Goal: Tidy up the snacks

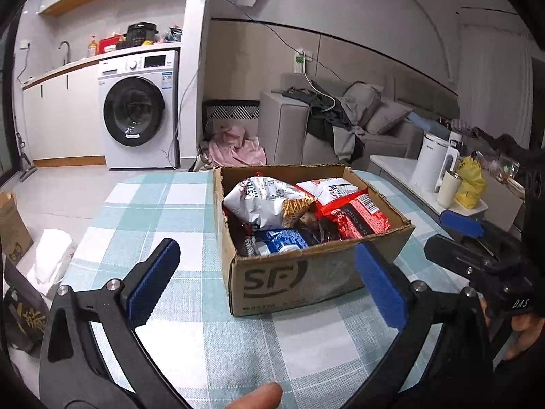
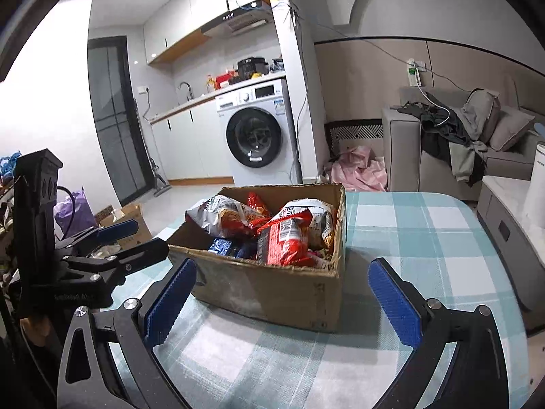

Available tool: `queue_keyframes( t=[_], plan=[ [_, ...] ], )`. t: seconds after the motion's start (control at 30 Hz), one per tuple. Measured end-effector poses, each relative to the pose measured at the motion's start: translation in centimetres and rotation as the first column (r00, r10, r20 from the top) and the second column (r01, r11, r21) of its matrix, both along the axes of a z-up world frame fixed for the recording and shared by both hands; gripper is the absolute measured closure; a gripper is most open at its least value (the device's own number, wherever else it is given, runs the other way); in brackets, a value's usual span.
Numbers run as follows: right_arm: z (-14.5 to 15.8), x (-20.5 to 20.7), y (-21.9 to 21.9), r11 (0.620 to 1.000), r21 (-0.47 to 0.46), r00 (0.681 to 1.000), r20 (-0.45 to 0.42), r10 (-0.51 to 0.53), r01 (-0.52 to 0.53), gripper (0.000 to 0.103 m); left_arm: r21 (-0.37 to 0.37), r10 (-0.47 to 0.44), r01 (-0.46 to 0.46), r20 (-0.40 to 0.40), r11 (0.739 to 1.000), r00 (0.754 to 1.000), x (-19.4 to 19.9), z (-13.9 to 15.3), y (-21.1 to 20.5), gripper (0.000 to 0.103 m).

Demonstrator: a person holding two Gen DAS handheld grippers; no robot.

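Observation:
An open cardboard box [image 1: 299, 279] marked SF stands on the checked tablecloth [image 1: 190, 327]. It holds several snack bags: a white bag [image 1: 262, 201], a red bag [image 1: 357, 218] and a blue pack [image 1: 282, 240]. My left gripper [image 1: 269, 283] is open and empty, just in front of the box. My right gripper [image 2: 282, 296] is open and empty, in front of the box [image 2: 272, 293], with the red bag [image 2: 286, 238] inside it. The right gripper also shows at the right of the left wrist view [image 1: 456, 235], and the left gripper at the left of the right wrist view [image 2: 136, 238].
A white kettle [image 1: 432, 163], a cup and a yellow bag [image 1: 471, 184] stand on a side table at right. A sofa [image 1: 340, 126] with clothes and a washing machine [image 1: 139, 109] are behind. Cardboard and bags lie on the floor at left [image 1: 13, 228].

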State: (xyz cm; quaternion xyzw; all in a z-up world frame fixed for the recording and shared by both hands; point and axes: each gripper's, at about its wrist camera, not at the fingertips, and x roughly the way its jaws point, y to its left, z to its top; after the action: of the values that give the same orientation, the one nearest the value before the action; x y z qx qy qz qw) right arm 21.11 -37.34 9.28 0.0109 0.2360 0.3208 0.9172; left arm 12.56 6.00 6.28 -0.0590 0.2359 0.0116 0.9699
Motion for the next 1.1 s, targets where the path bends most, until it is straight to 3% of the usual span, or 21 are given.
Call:
queue_keyframes(
  t=[0.37, 0.73, 1.1],
  plan=[
    [-1.7, -1.6, -0.5, 1.000, 0.029, 0.999, 0.051, -0.008, 0.006, 0.000, 0.012, 0.041, -0.041, 0.029, 0.999, 0.999, -1.7, -2.7, -0.1, 0.001],
    [-2.3, -2.5, -0.8, 0.999, 0.029, 0.995, 0.100, -0.026, 0.023, 0.000, 0.044, 0.018, -0.021, 0.065, 0.999, 0.998, -1.9, -3.7, -1.0, 0.001],
    [-2.4, -2.7, -1.0, 0.999, 0.040, 0.992, 0.118, -0.037, 0.033, 0.000, 0.012, 0.028, -0.029, 0.065, 1.000, 0.997, -1.9, -4.2, -0.4, 0.001]
  ],
)
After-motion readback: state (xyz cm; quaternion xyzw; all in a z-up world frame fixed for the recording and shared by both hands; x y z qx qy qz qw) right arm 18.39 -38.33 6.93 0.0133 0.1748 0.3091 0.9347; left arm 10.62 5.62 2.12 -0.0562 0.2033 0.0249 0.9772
